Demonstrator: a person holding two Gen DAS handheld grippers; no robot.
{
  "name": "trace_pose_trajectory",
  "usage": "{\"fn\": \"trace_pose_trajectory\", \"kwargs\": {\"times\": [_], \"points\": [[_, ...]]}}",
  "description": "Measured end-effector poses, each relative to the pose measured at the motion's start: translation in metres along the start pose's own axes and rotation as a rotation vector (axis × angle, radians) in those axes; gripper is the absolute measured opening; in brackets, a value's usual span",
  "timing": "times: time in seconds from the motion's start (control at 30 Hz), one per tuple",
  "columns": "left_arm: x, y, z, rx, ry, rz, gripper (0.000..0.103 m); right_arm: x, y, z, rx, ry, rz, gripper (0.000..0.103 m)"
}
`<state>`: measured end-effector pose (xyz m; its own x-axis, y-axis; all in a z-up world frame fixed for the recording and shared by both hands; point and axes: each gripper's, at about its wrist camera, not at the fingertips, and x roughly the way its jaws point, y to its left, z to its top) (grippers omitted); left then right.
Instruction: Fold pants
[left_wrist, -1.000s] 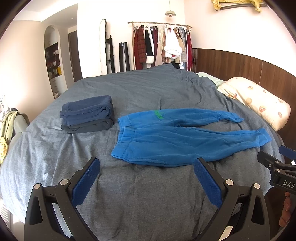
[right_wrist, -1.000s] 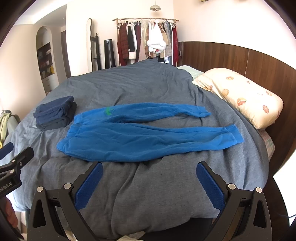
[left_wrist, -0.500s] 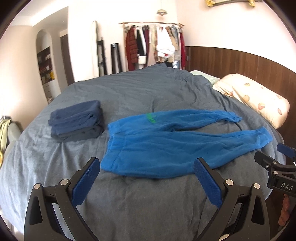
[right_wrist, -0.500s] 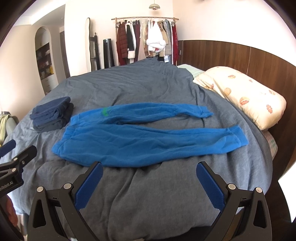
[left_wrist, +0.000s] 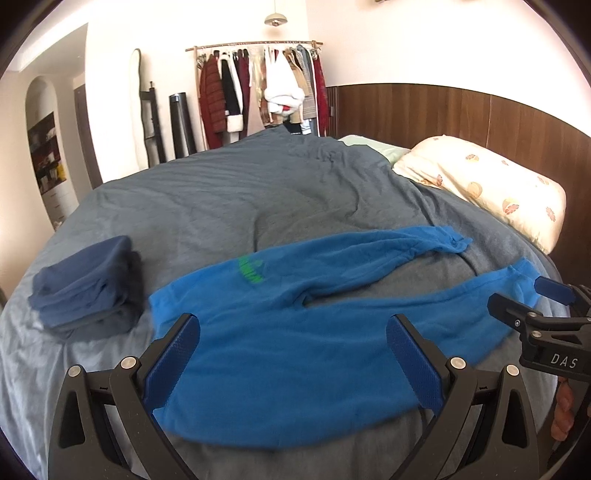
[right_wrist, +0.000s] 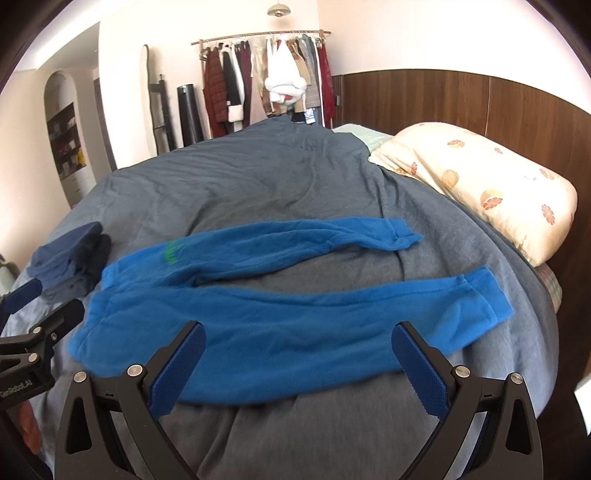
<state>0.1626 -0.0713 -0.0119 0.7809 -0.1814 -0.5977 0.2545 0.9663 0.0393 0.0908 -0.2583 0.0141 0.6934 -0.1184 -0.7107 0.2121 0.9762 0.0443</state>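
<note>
Bright blue pants (left_wrist: 295, 347) (right_wrist: 280, 325) lie flat on the grey bed cover, waistband to the left, both legs spread apart toward the right, with a green logo (left_wrist: 251, 271) near the waist. My left gripper (left_wrist: 291, 363) hangs open over the waist and seat area, nothing between its fingers. My right gripper (right_wrist: 295, 369) is open above the near leg's lower edge. In the left wrist view the right gripper (left_wrist: 532, 306) shows at the right edge, near the near leg's cuff.
A stack of folded dark blue clothes (left_wrist: 86, 284) sits left of the pants. A cream patterned pillow (right_wrist: 480, 184) lies at the right by the wooden headboard (right_wrist: 480, 99). A clothes rack (left_wrist: 258, 92) stands beyond the bed's far side. Bare grey cover (left_wrist: 258, 192) stretches behind the pants.
Both grippers have moved forward and down toward the pants, which now fill more of each view. Both stay open and the pants have not shifted.
</note>
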Motion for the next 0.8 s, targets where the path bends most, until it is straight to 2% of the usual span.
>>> {"fn": "trace_pose_trajectory", "kwargs": {"times": [0.13, 0.43, 0.63, 0.8], "points": [[0.029, 0.0, 0.024, 0.006, 0.028, -0.028, 0.101, 0.027, 0.001, 0.02, -0.003, 0.017, -0.004, 0.101], [0.05, -0.015, 0.098, 0.058, 0.08, -0.052, 0.101, 0.046, -0.005, 0.096, 0.002, 0.047, -0.057, 0.101], [0.07, -0.045, 0.141, 0.064, 0.125, -0.078, 0.101, 0.055, -0.028, 0.149, 0.013, 0.062, -0.058, 0.101], [0.1, -0.066, 0.161, 0.029, 0.141, -0.094, 0.101, 0.074, -0.055, 0.174, 0.02, 0.063, -0.05, 0.101]]}}
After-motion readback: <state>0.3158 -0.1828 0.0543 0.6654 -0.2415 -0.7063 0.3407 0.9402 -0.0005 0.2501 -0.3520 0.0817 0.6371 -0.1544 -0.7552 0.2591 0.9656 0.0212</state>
